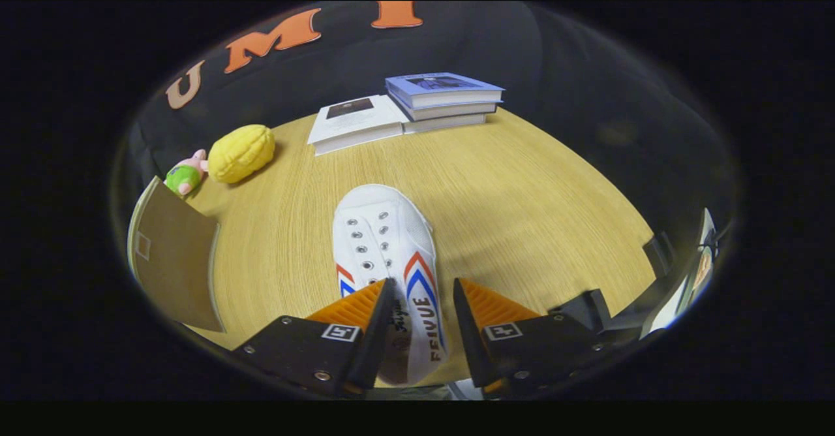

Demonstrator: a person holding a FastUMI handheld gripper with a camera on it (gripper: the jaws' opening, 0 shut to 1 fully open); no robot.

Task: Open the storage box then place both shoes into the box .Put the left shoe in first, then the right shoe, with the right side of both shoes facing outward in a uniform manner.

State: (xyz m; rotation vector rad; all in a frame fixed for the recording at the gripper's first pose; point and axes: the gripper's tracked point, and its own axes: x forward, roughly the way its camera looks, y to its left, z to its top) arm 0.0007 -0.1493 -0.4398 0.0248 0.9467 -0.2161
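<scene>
Gripper [423, 292] fingers spread around the white shoe [385, 253] (heel hidden).

Light wood-grain tabletop [522, 201]. Lying directly on it: a white canvas shoe [388, 253] with red and blue chevrons, toe pointing away; a yellow plush toy [241, 153] beside a small pink-and-green plush figure [186, 173]; a white book [357, 123] touching a stack of three books [445, 101]
</scene>
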